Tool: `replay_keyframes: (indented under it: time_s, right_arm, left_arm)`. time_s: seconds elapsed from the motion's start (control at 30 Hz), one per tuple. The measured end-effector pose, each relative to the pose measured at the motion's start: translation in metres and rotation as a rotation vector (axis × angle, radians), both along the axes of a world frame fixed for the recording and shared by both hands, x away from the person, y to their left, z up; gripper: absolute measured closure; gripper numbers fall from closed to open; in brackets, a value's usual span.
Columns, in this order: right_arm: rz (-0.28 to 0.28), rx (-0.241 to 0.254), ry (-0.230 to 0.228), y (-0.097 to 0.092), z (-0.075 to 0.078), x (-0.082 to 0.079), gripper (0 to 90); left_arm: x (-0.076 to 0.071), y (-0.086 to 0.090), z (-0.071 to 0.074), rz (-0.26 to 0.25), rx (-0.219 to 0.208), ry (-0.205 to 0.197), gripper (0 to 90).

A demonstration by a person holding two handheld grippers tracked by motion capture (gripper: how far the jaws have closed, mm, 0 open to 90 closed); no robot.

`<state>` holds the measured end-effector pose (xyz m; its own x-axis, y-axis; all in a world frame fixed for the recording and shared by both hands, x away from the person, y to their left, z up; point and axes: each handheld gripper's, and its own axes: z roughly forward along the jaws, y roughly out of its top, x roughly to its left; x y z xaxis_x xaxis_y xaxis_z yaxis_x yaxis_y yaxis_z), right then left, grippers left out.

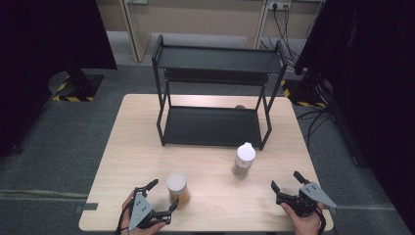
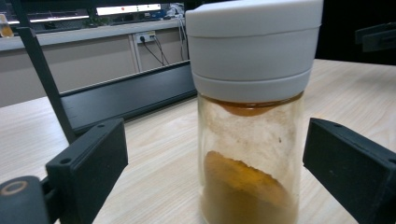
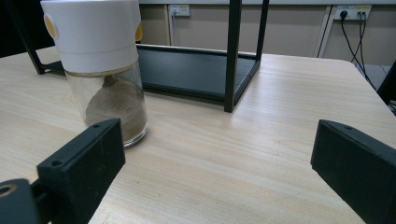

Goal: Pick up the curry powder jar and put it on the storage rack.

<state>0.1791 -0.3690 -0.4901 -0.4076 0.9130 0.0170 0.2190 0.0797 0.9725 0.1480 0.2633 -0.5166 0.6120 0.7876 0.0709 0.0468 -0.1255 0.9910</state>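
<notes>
A glass jar of orange-brown powder [image 1: 178, 190] with a grey-white lid stands near the table's front edge. My left gripper [image 1: 164, 197] is open beside it; in the left gripper view the jar [image 2: 250, 140] stands between the jaws, with a gap on each side. A second glass jar of grey-brown powder [image 1: 243, 159] with a white cap stands in front of the black rack [image 1: 215, 93]. My right gripper [image 1: 286, 180] is open at the front right with nothing between its jaws; in the right gripper view that jar [image 3: 105, 70] is ahead and to the left.
The black two-tier metal rack [image 3: 196, 70] stands at the back middle of the wooden table [image 1: 147, 147], both shelves bare. A small round object [image 1: 240, 106] lies behind its right leg. Dark curtains and floor cables lie beyond the table.
</notes>
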Motion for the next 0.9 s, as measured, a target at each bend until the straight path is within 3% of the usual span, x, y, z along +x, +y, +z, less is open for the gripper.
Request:
replay_keyframes:
  time_s: [0.37,0.7,0.9]
  right_arm:
    - [-0.002,-0.006,0.004,0.001,0.001,0.0,3.1]
    - [-0.003,-0.006,0.01,0.001,0.002,0.001,3.2]
    - [0.0,-0.013,0.01,0.001,0.002,0.001,3.2]
  left_arm:
    - [0.002,-0.004,0.005,-0.027,-0.053,-0.029,7.3]
    - [0.01,-0.011,0.013,-0.048,-0.053,-0.045,10.1]
    - [0.017,-0.018,0.016,-0.052,-0.05,-0.047,16.1]
